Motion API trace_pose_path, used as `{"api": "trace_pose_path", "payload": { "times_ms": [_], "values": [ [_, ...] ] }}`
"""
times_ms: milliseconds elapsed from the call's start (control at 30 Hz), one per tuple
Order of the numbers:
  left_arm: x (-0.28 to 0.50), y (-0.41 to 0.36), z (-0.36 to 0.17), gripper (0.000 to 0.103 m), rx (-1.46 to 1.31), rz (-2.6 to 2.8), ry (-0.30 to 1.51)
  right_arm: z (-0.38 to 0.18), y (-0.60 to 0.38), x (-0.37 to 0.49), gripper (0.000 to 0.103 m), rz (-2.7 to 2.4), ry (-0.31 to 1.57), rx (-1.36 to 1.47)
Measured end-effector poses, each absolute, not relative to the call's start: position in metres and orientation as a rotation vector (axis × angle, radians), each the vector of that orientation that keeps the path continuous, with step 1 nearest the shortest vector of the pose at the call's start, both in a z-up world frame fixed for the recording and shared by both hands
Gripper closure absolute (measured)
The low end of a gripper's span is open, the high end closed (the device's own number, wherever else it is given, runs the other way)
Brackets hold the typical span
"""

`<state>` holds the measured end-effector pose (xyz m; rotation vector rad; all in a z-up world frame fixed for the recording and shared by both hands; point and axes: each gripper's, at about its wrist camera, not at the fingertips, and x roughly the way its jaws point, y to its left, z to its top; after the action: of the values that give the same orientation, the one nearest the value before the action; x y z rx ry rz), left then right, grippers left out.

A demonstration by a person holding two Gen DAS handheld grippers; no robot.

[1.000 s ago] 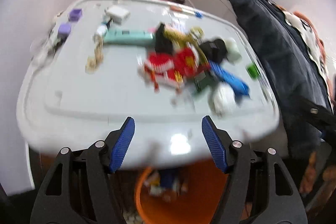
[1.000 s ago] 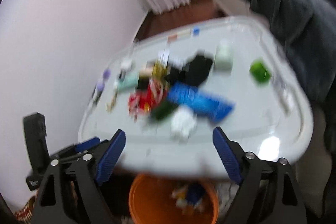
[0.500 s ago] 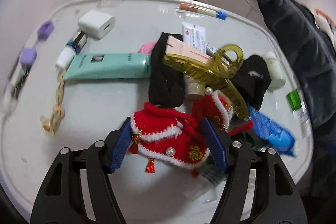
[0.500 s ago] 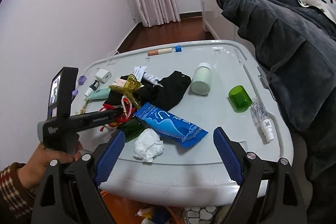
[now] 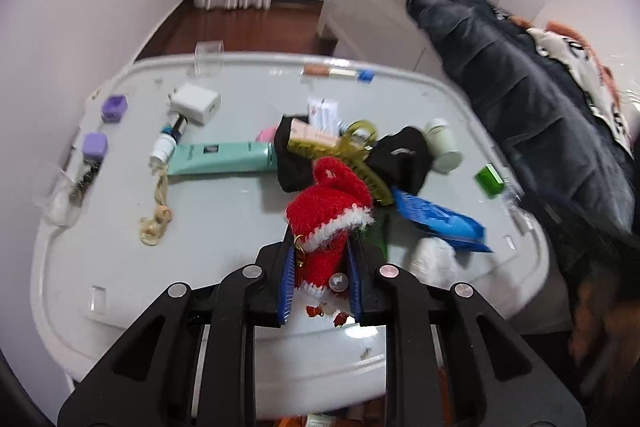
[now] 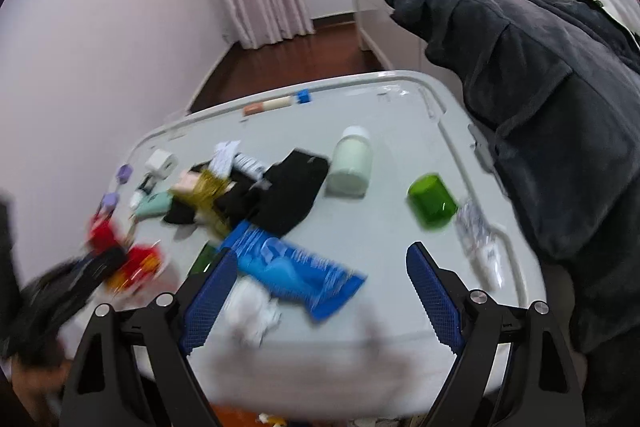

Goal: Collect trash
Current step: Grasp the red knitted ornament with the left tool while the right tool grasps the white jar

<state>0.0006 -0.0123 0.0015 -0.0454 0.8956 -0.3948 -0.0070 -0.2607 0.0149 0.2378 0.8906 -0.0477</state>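
Bench (image 5: 224,227) near-left stretch bare: clear approach lane beside beige cord (image 5: 157,205). Centre blocked: black cloth (image 6: 288,193), yellow hair clip (image 5: 352,155), mint tube (image 5: 224,157) heaped together. Blue wrapper (image 6: 292,267) and white tissue (image 6: 252,309) crowd near edge. Open gap between pale jar (image 6: 350,167) and green cup (image 6: 432,201). Dark bedding (image 6: 540,107) walls right side.

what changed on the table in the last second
The left gripper came in over the table and its jaws have just been closing on the red knit pouch, lifting it. The right gripper stayed open and empty. The blue packet and tissue lie as before.
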Motion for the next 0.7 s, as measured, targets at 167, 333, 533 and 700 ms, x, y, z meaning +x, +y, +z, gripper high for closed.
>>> {"api": "trace_pose_path", "payload": {
  "times_ms": [167,333,533,700],
  "values": [
    [-0.014,-0.014,0.009,0.082,-0.053,-0.442,0.836,-0.007,-0.276,0.065,0.028,-0.129,0.941,0.235],
    [-0.017,-0.008,0.015,0.082,-0.038,-0.452,0.789,-0.049,-0.284,0.122,0.045,-0.167,1.065,0.240],
    [-0.011,0.011,0.022,0.082,-0.090,-0.434,0.775,-0.064,-0.268,0.140,0.062,-0.172,1.095,0.112],
    [-0.014,0.021,0.036,0.082,-0.127,-0.430,0.749,-0.053,-0.256,0.128,0.062,-0.157,1.068,0.070]
  ]
}}
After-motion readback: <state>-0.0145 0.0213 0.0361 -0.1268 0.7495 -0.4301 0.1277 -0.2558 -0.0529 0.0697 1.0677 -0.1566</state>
